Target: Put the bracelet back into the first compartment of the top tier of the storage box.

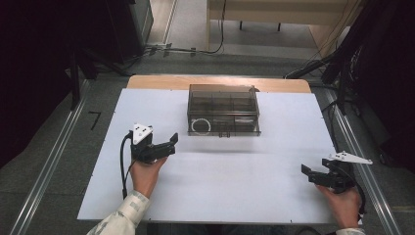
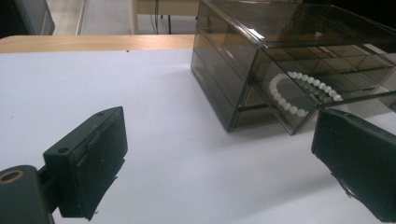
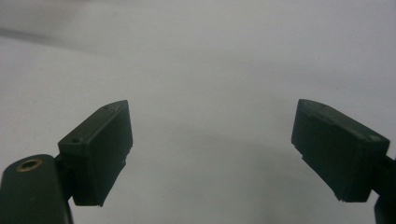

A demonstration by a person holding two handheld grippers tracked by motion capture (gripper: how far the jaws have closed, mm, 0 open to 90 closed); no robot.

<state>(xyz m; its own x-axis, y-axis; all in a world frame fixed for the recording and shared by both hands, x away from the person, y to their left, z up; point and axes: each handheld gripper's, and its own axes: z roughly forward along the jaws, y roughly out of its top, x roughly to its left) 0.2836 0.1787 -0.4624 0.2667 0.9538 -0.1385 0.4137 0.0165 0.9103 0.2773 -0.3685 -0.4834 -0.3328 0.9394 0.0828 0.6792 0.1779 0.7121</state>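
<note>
A smoky clear plastic drawer box [image 1: 223, 109] stands at the back middle of the white board [image 1: 215, 171]. A ring of white beads [image 1: 199, 126] lies inside its lower left drawer, and shows through the drawer's wall as the bead ring [image 2: 299, 92] in the left gripper view. My left gripper [image 1: 172, 143] is held open just left of the box's front, with nothing between its jaws. Near the board's right edge my right gripper [image 1: 308, 172] is open too, over bare white board [image 3: 210, 93]. The box [image 2: 289, 65] sits ahead and to the right of the left jaws.
A wooden tabletop edge [image 1: 161, 81] shows behind the board. Metal rails [image 1: 54, 161] run along both sides on the grey floor. Dark stands and cables [image 1: 342, 63] crowd the back right, and a cabinet [image 1: 132, 24] stands at the back left.
</note>
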